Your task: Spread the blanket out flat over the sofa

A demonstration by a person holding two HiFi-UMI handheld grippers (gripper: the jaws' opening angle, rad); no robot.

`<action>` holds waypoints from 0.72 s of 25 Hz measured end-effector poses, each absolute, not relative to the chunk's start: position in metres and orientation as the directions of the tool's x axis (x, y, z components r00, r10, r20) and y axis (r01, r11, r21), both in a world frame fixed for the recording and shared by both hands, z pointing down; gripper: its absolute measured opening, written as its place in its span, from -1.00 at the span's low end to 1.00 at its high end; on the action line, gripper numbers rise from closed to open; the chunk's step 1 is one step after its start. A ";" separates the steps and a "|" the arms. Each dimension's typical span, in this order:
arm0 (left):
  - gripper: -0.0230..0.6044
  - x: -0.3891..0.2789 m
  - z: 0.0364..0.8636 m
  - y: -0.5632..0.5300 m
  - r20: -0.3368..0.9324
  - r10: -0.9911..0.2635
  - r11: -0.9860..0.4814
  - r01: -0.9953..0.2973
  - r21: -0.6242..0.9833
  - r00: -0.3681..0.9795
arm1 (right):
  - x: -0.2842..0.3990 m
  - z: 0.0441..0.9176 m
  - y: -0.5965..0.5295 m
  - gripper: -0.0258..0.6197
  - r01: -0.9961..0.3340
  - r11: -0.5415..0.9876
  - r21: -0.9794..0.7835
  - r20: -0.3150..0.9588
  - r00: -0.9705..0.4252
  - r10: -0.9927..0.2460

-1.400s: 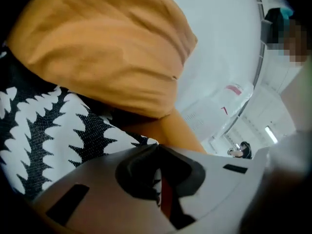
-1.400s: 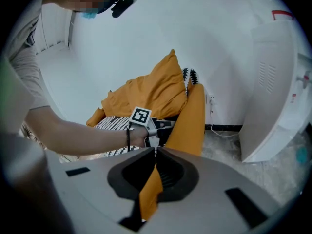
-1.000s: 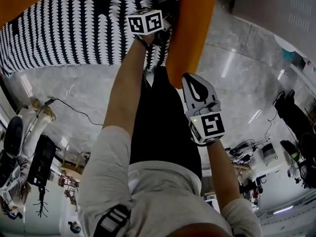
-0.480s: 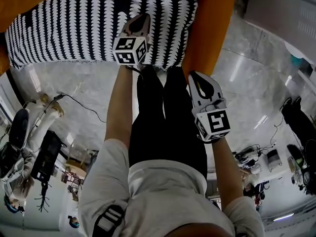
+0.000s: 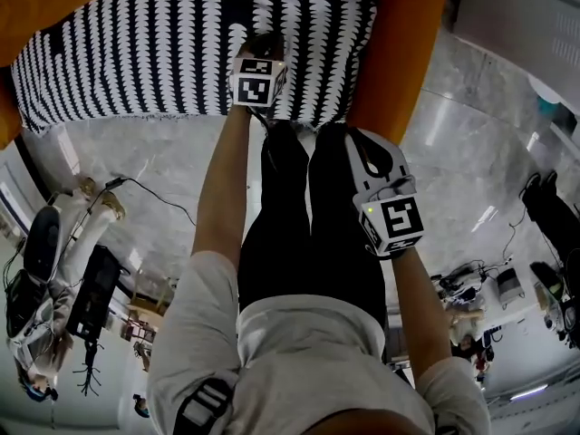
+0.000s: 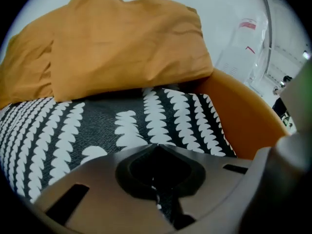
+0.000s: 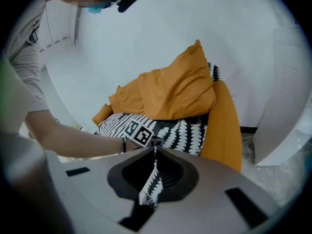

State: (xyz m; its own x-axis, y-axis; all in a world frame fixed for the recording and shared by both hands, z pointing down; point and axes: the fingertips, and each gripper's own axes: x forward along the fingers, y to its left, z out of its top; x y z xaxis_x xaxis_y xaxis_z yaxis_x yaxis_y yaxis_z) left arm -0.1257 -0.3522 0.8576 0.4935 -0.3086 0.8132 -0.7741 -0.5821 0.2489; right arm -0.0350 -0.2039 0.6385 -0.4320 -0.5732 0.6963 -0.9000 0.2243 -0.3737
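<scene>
The blanket (image 5: pixel 136 53) covers the seat of the sofa (image 5: pixel 36 3). The room above it is open from the front edge back to the cushions (image 6: pixel 122 43), which lie piled against the backrest and close off that side. On the right the orange arm (image 5: pixel 403 62) rises just beside the blanket, a wall to any sideways pass. The right tool (image 5: pixel 355 143) hangs close in front of this arm. The left tool (image 5: pixel 263 42) is over the seat's front edge. The person's legs (image 5: pixel 308 225) stand close to the sofa front, under the right tool. Left of them the floor (image 5: pixel 163 152) lies open, crossed by a cable (image 5: pixel 145 191), with gear (image 5: pixel 54 261) farther left. A white unit (image 5: pixel 517 16) stands beyond the arm.
</scene>
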 end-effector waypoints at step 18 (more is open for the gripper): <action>-0.89 -0.130 0.700 -0.328 0.710 -0.318 -0.722 -0.645 0.249 0.629 | -0.078 0.553 -0.216 -0.84 -0.961 0.081 -0.263 0.669 -0.242 -0.703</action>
State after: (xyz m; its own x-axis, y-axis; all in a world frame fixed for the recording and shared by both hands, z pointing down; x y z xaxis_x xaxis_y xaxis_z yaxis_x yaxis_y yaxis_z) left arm -0.1300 -0.3282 0.6997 0.6287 -0.3176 0.7098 -0.6454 -0.7223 0.2486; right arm -0.0784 -0.2161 0.5531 -0.2424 -0.7026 0.6691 -0.9614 0.0812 -0.2630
